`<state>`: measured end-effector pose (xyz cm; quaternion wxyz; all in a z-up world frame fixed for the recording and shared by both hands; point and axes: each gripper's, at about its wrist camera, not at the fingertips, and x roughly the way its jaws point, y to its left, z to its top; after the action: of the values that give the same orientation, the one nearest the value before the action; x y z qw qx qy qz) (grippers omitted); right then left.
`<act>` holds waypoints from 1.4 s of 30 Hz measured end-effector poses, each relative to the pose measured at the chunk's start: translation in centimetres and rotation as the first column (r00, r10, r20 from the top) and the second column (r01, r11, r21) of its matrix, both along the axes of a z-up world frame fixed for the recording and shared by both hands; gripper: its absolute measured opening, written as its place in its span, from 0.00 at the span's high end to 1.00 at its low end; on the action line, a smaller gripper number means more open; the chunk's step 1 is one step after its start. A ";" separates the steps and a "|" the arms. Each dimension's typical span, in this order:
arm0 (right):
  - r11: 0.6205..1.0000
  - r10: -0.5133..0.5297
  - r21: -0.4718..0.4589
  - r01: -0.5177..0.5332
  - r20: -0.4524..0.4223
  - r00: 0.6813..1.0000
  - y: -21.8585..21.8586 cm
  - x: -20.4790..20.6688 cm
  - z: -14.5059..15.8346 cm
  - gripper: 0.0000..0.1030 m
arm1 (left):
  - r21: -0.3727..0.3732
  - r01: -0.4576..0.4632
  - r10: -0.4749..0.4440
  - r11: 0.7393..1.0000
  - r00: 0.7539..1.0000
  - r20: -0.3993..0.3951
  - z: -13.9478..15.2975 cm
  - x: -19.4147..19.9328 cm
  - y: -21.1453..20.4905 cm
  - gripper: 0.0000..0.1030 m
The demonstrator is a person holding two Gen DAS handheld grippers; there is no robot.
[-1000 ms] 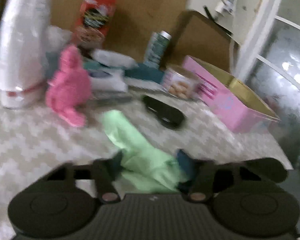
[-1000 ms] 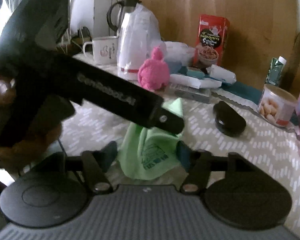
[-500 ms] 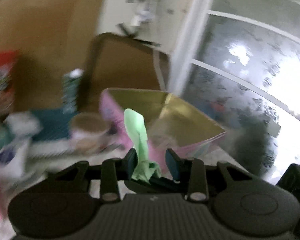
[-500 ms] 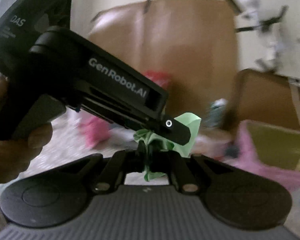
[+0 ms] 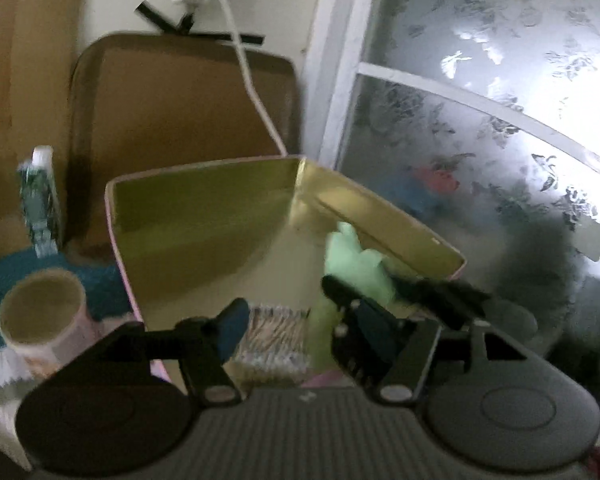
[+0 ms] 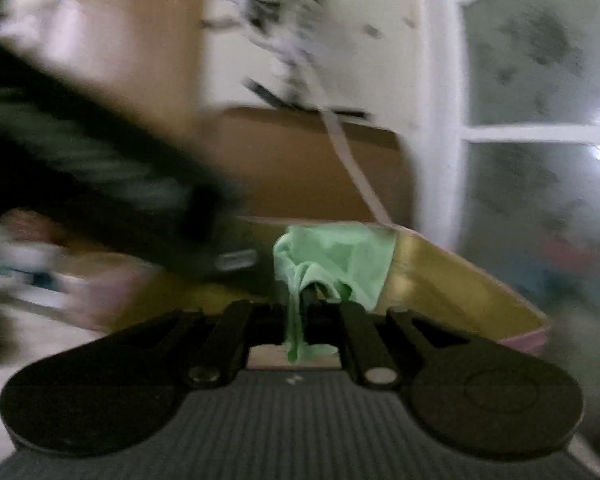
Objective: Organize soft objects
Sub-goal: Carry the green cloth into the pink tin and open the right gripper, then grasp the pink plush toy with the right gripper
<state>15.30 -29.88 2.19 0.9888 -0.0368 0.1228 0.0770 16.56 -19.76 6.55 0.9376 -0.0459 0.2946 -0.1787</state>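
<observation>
Left wrist view: the left tool (image 5: 296, 326) stands wide and empty above the box (image 5: 204, 216), gold-lined and pink outside. Inside lies a packet (image 5: 274, 338), perhaps tissues, beside the green cloth (image 5: 356, 268).

Right wrist view, blurred: the right tool (image 6: 320, 312) is clamped narrow on the cloth (image 6: 332, 260), held at the box (image 6: 460, 280) rim. The cloth looks light and limp, best pinched at a bunched fold.

Soft matt green cloth (image 6: 332, 264); glossy gold-lined box (image 5: 204, 216).
</observation>
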 end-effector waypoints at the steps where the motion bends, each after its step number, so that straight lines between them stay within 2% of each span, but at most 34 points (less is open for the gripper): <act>1: 1.000 -0.025 0.016 0.025 -0.018 1.000 -0.7 0.6 -0.2 0.53 | -0.010 -0.003 0.003 1.000 1.000 0.005 0.0 -0.3 0.5 0.36; 2: 0.999 -0.035 0.035 0.036 -0.032 0.999 -1.4 0.8 -0.3 0.44 | -0.014 -0.013 0.013 1.000 1.000 0.013 0.1 -0.7 1.0 0.35; 5: 0.997 -0.059 0.052 0.058 0.010 0.998 -2.0 -0.1 -0.4 0.32 | -0.025 -0.042 0.043 0.999 0.998 0.050 0.4 -2.4 3.0 0.35; 10: 0.995 -0.045 0.097 0.040 0.048 0.998 -1.3 -2.3 -0.4 0.32 | -0.053 -0.104 0.108 0.993 0.991 0.083 -0.2 -6.7 6.9 0.34; 13: 0.989 -0.024 0.146 0.009 0.101 0.995 -0.5 -4.3 0.0 0.32 | -0.057 -0.152 0.157 0.987 0.984 0.082 -1.4 -10.1 9.7 0.34; 16: 0.989 0.013 0.145 -0.036 0.157 0.987 1.1 -5.9 0.8 0.32 | -0.052 -0.222 0.225 0.974 0.972 0.070 -3.0 -14.0 13.0 0.34; 19: 0.979 0.105 0.158 -0.132 0.170 0.980 3.2 -7.0 1.5 0.32 | -0.019 -0.336 0.336 0.942 0.940 0.060 -4.6 -17.5 16.5 0.34; 22: 0.957 0.231 0.142 -0.252 0.149 0.961 6.3 -7.6 1.9 0.32 | 0.002 -0.470 0.469 0.883 0.882 0.046 -5.7 -19.9 20.3 0.34; 25: 0.914 0.373 0.138 -0.382 0.091 0.923 10.2 -7.6 2.0 0.32 | -0.008 -0.597 0.596 0.803 0.802 0.027 -6.4 -21.6 24.3 0.34; 27: 0.872 0.464 0.150 -0.465 0.046 0.885 12.8 -7.6 2.3 0.32 | -0.067 -0.648 0.650 0.759 0.760 0.016 -6.7 -22.5 26.6 0.34; 29: 0.819 0.555 0.173 -0.547 0.001 0.832 15.8 -7.3 2.9 0.33 | -0.184 -0.656 0.662 0.732 0.749 -0.039 -6.9 -23.0 28.6 0.34; 31: 0.772 0.620 0.196 -0.604 -0.023 0.785 18.5 -7.1 3.7 0.33 | -0.232 -0.663 0.669 0.712 0.741 -0.062 -7.2 -23.3 29.6 0.33; 33: 0.729 0.673 0.206 -0.653 -0.040 0.738 21.2 -7.1 4.5 0.32 | -0.241 -0.661 0.668 0.711 0.742 -0.064 -7.3 -23.4 29.8 0.32; 36: 0.680 0.728 0.193 -0.707 -0.072 0.681 25.1 -7.0 5.1 0.33 | -0.207 -0.650 0.657 0.731 0.753 -0.045 -7.2 -23.4 29.1 0.30; 38: 0.665 0.745 0.185 -0.723 -0.100 0.660 27.2 -6.6 5.2 0.33 | -0.186 -0.641 0.647 0.745 0.762 -0.034 -7.2 -23.1 28.5 0.30; 41: 0.661 0.750 0.180 -0.728 -0.150 0.644 29.2 -5.9 4.9 0.34 | -0.178 -0.628 0.635 0.757 0.772 -0.022 -7.2 -23.2 28.0 0.30; 42: 0.663 0.748 0.184 -0.725 -0.165 0.642 29.7 -5.6 4.7 0.38 | -0.182 -0.627 0.634 0.758 0.773 -0.025 -7.3 -23.3 28.1 0.30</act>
<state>9.71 -0.15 6.86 0.8511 -0.0248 0.2050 0.4827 -6.77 8.37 -0.78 0.9404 -0.2231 0.2267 0.1204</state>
